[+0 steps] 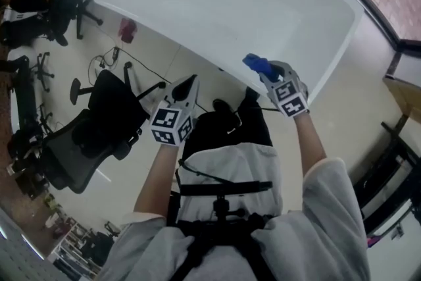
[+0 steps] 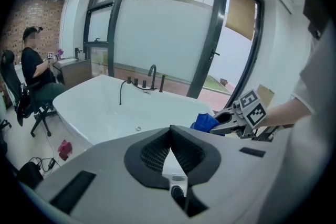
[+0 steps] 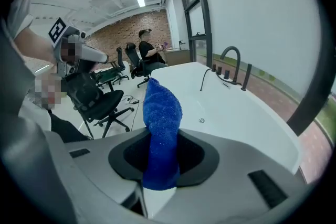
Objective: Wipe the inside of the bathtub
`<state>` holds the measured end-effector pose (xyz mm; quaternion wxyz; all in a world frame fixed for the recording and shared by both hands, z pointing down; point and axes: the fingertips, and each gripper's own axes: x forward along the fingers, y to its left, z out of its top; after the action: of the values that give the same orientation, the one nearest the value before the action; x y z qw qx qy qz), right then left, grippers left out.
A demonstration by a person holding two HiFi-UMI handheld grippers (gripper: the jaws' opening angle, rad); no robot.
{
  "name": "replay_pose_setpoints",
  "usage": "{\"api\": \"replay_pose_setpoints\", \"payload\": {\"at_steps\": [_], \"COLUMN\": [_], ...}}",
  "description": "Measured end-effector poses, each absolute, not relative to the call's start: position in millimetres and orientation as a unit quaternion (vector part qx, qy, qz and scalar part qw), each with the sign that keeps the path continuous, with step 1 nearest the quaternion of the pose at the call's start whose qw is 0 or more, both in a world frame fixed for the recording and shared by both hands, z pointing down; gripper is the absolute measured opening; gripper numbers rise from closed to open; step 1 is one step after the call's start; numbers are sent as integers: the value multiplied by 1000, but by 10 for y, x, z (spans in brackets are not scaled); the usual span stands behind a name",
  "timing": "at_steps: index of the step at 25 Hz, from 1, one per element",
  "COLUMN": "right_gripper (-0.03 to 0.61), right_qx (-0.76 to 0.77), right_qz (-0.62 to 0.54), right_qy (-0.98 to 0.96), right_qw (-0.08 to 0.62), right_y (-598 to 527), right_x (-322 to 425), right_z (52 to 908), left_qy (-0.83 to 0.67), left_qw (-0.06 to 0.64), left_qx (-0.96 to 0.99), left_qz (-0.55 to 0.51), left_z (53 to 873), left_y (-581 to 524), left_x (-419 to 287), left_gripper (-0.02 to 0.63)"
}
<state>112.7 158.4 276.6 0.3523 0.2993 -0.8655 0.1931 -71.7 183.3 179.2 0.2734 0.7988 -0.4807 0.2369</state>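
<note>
Wiping is apparently not yet starting. The right gripper (image 1: 265, 69) is clamping a blue cloth (image 1: 254, 63) over the near rim of the bathtub (image 1: 197, 6), upper centre of the head view. The left gripper (image 1: 191, 85) is hanging closed and empty, lower left of it. The tub's far end is running off-frame, and any dirt inside is not showing.
</note>
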Motion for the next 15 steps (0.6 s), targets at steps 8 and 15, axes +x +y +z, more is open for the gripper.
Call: {"api": "replay_pose_setpoints", "payload": {"at_steps": [8,15], "right_gripper": [110,109], "right_qx": [264,233], "right_qz": [212,221], "right_qy": [-866,-860], "right_qw": [367,398], "right_y": [1494,1447], "right_x": [1022,686], "right_z": [3291,3876], "left_qy": [-470,-436], "left_qw": [262,271], "left_qx": [805,816], "left_qz": [252,267], "left_z": [2053,2555], "left_y": [1498,1258], "left_x": [-717,-849], "left_gripper": [3,3]}}
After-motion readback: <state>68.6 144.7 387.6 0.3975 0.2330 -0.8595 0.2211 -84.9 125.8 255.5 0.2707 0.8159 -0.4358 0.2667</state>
